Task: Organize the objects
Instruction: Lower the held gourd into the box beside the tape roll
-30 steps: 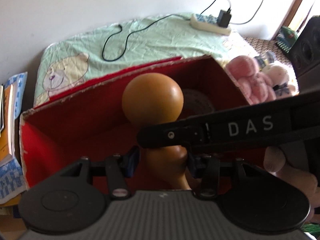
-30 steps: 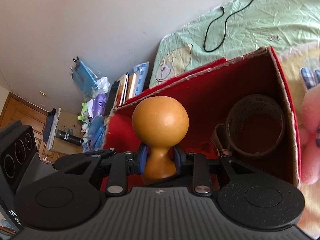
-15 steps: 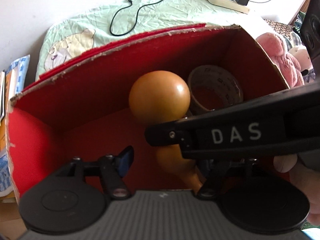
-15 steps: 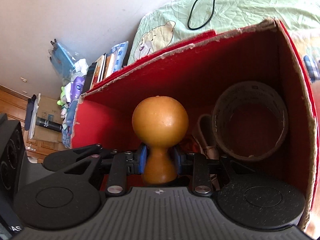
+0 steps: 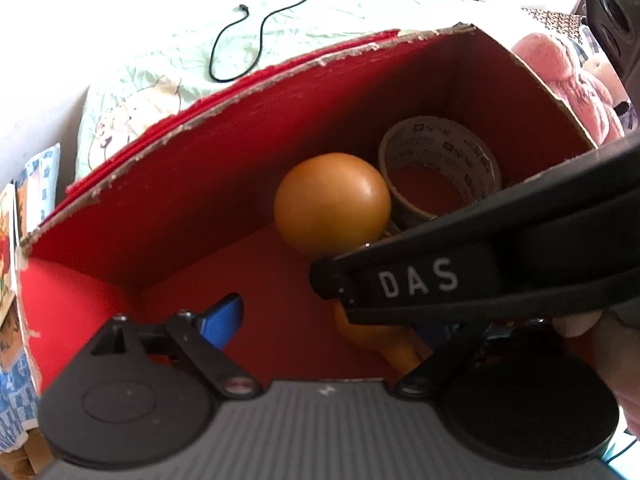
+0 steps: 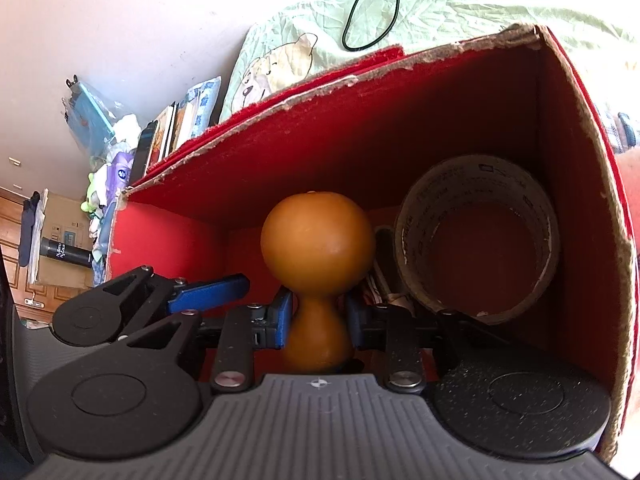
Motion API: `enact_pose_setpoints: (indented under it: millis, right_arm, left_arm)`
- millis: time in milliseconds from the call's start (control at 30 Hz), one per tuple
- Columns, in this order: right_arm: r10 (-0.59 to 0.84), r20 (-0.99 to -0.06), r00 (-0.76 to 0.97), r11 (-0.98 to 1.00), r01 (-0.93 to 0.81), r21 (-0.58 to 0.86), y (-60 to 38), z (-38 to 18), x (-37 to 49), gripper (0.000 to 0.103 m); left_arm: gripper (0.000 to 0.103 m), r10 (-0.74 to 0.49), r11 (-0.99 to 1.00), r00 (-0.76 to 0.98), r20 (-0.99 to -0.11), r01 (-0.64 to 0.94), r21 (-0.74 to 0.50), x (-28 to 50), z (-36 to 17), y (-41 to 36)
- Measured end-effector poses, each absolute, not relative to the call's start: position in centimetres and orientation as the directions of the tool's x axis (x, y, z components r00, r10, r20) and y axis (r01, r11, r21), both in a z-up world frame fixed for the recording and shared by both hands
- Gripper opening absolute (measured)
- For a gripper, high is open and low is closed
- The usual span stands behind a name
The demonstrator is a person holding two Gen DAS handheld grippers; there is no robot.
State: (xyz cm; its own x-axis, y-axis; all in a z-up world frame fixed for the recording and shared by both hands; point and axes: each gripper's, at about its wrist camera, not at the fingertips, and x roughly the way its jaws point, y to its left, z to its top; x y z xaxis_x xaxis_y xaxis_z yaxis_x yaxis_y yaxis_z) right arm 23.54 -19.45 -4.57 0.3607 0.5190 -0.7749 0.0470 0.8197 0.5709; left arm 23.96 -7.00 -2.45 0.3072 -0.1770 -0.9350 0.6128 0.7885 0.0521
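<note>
Gourd (image 6: pixel 318 264), orange-brown and shaped like a ball on top of a smaller bulb, sits right between the two blue fingers (image 6: pixel 280 318) of the right gripper (image 6: pixel 318 320). Those fingers squeeze its thin waist from both sides, with the big round top sticking out past the fingertips and the small bottom part behind them, close to the camera. The gourd is inside the red cardboard box (image 6: pixel 400 148), low down near the box floor. Just to the right of the right gripper's fingers, a roll of brown tape (image 6: pixel 478 236) stands on its edge against the box's right wall, close beside the gourd's round top. In the left wrist view, the left gripper (image 5: pixel 320 326) is spread wide open, and one blue finger (image 5: pixel 222 320) shows on its left side, holding nothing. The gourd (image 5: pixel 332 202) is ahead of the left gripper's fingers and toward its right finger, but that finger is mostly hidden behind the black body of the right gripper (image 5: pixel 480 268), marked DAS, which crosses in front. A green bed sheet (image 6: pixel 480 4) with a black cable (image 6: pixel 372 12) lies behind the box.
</note>
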Motion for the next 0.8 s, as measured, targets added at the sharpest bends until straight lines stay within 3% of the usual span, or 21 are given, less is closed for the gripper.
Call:
enact_pose_setpoints:
  millis: [800]
  right_arm:
    - [0.495,-0.795,0.351,0.838,0.050,0.543,-18.9,-4.7,23.8,0.030]
  left_arm:
    - [0.095,-0.157,0.832,0.236,-0.959,0.555,0.000,25.4,-2.8,-5.6]
